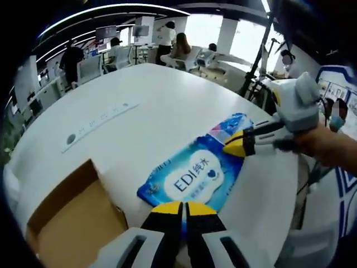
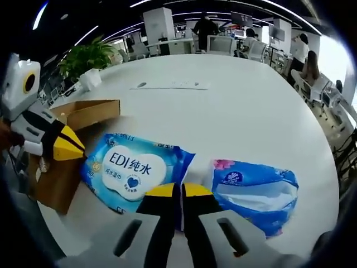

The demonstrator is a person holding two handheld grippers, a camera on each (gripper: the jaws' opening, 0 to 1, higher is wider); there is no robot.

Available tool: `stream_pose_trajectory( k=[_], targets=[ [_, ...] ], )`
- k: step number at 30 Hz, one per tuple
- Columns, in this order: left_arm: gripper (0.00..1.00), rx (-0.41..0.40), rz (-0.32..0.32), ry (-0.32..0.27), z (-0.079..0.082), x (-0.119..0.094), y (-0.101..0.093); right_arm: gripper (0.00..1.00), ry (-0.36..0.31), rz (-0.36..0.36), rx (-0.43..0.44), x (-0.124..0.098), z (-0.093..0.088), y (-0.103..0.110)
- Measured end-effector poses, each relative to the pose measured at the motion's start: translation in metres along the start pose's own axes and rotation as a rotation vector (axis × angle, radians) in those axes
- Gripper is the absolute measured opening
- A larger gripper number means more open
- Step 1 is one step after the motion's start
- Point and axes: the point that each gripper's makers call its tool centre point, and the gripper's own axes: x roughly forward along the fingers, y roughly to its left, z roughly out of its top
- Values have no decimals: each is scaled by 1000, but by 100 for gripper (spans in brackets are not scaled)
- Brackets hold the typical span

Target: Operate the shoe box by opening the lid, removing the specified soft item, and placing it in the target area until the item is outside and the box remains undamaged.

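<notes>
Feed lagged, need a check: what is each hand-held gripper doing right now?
Left hand-held gripper: shut, tips at the wet wipes pack; a grip cannot be told.
Right hand-held gripper: shut, same pack edge; a grip cannot be told.

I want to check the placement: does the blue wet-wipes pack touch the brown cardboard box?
Cannot tell. In the left gripper view, white table seems to separate the wet-wipes pack from the cardboard box; in the right gripper view they seem to meet.
</notes>
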Motion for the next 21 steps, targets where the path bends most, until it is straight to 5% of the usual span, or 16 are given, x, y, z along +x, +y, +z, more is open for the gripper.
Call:
stream_pose_trajectory(
  k=[21],
  targets=[
    [10, -21, -50, -105, 5, -32, -15, 5, 2, 17, -79, -31, 11, 5]
  ],
)
